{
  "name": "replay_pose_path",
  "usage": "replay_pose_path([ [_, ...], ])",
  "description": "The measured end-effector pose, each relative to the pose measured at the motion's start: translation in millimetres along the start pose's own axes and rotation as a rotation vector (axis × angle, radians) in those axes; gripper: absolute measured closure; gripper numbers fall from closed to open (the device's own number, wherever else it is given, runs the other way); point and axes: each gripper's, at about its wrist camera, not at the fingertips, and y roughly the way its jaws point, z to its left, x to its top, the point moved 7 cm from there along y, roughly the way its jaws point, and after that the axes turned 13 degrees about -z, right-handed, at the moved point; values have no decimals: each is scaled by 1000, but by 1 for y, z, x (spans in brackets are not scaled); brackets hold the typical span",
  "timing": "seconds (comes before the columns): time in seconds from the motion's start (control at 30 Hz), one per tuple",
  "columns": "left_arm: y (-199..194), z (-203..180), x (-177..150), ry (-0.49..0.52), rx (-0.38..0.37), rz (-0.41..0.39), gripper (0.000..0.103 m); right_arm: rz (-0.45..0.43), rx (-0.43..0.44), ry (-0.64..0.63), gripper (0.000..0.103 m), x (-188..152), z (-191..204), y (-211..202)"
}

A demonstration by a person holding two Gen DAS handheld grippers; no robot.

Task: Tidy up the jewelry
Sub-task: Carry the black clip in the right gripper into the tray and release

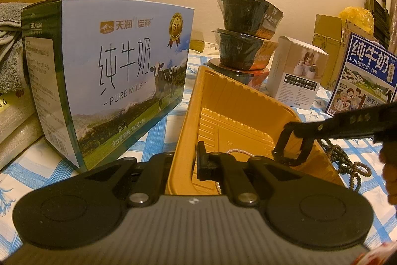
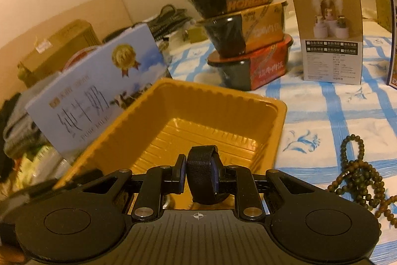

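Black band [image 2: 202, 173] is pinched in right gripper [image 2: 201, 174] over yellow tray [image 2: 280, 116], not yet dropped. Pearl strand [image 1: 242, 152] is seen already inside tray. Tray's near wall is clamped by left gripper [image 1: 184, 160]. Dark bead necklace [image 2: 359, 170] is left on checked cloth [image 2: 347, 103].

Two wrist fisheye views, each looking forward and slightly down along its gripper. The left sits close at the yellow tray's [image 1: 238, 101] near wall; the right looks in from the tray's [image 2: 188, 101] other side. Both share the tray, stacked bowls [image 1: 245, 31] [image 2: 238, 24] and checked cloth [image 1: 158, 126] [image 2: 335, 111].
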Motion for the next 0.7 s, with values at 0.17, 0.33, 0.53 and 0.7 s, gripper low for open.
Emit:
replay_pose_path([
  [0.17, 0, 0, 0, 0, 1, 1, 98, -5, -43, -21, 82, -3, -7, 8],
  [0.33, 1, 0, 0, 1, 4, 0, 98, 3, -51, -12, 82, -5, -10, 12],
  [0.53, 1, -1, -1, 2, 7, 5, 98, 1, -24, -22, 77, 0, -3, 12],
  [0.7, 1, 0, -1, 2, 7, 4, 98, -17, -24, -27, 60, 2, 0, 7],
])
